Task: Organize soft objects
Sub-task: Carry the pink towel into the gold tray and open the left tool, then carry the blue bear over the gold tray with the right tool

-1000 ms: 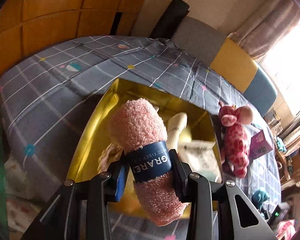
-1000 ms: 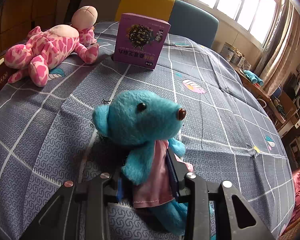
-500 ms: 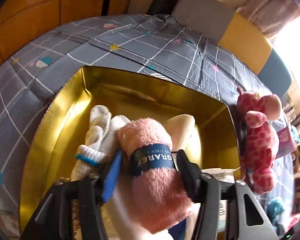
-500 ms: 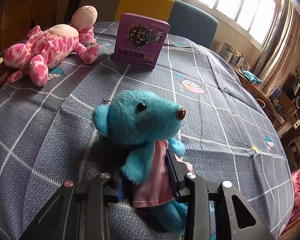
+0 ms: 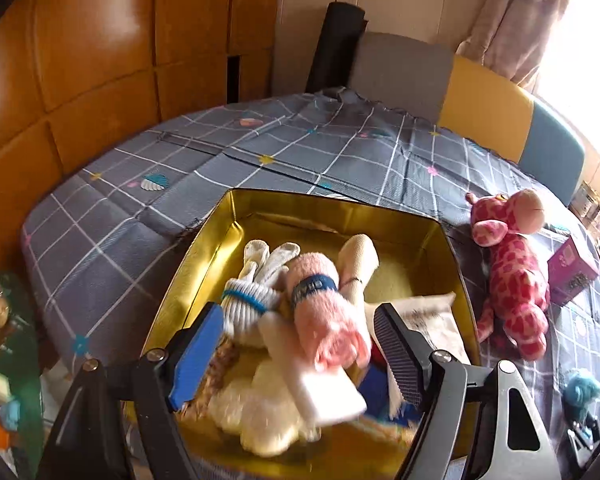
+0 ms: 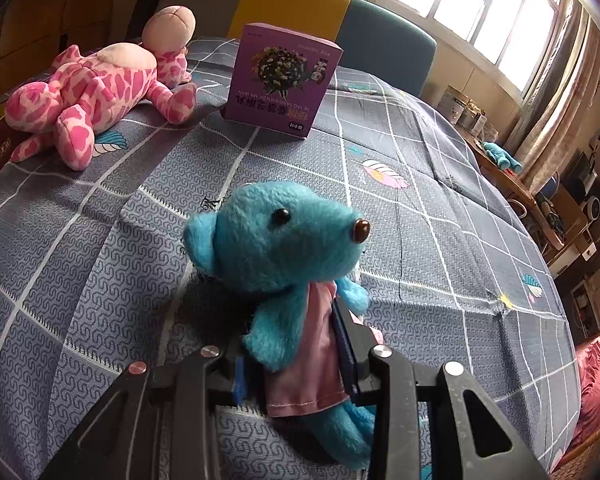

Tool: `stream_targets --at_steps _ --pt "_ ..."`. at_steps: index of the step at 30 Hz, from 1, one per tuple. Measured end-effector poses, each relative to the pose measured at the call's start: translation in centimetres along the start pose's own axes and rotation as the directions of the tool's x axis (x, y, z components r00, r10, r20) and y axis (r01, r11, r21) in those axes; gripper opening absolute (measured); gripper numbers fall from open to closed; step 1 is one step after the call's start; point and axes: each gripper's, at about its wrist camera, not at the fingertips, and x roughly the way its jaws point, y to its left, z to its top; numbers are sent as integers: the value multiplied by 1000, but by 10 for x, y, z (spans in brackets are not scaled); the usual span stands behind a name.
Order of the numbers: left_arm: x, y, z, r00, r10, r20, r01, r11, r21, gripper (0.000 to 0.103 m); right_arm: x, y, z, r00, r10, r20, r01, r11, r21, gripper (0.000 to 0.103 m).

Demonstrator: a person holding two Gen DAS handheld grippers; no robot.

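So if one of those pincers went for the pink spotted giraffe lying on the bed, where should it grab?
Probably the pink giraffe's torso, coming from above with the fingers across its width. It lies flat on the bedspread with legs splayed; the body is the thickest, most central part, so it should hang evenly.

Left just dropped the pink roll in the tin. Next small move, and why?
Probably carry the blue bear toward the gold tin: the right gripper is shut on it, while the left gripper is open over the pink roll lying inside.
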Motion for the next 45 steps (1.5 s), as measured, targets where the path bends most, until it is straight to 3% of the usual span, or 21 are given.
stream_targets --at_steps 6,12,18,23,31,40,45 --pt "-35 -8 -25 999 20 45 -21 999 24 93 -10 -4 18 999 31 -13 -30 998 49 29" --pt "-54 -15 -41 998 12 59 -13 1000 20 98 -48 24 44 989 129 77 -130 991 11 27" --pt "-61 -16 -51 998 8 56 -8 1000 -4 103 -80 77 63 950 292 107 -286 956 -70 27" --pt "-62 -14 -57 999 34 41 -34 999 6 103 -100 116 75 900 423 102 -414 905 -102 27" --pt "-64 -8 -60 998 49 45 -49 999 -1 103 -117 162 92 837 541 87 -529 839 -128 27" --pt "-67 -2 -55 997 59 54 -57 998 -22 103 -134 200 110 805 581 118 -562 811 -163 27" --pt "-69 1 -54 996 69 62 -68 997 -28 103 -132 210 120 802 586 118 -568 808 -155 27"
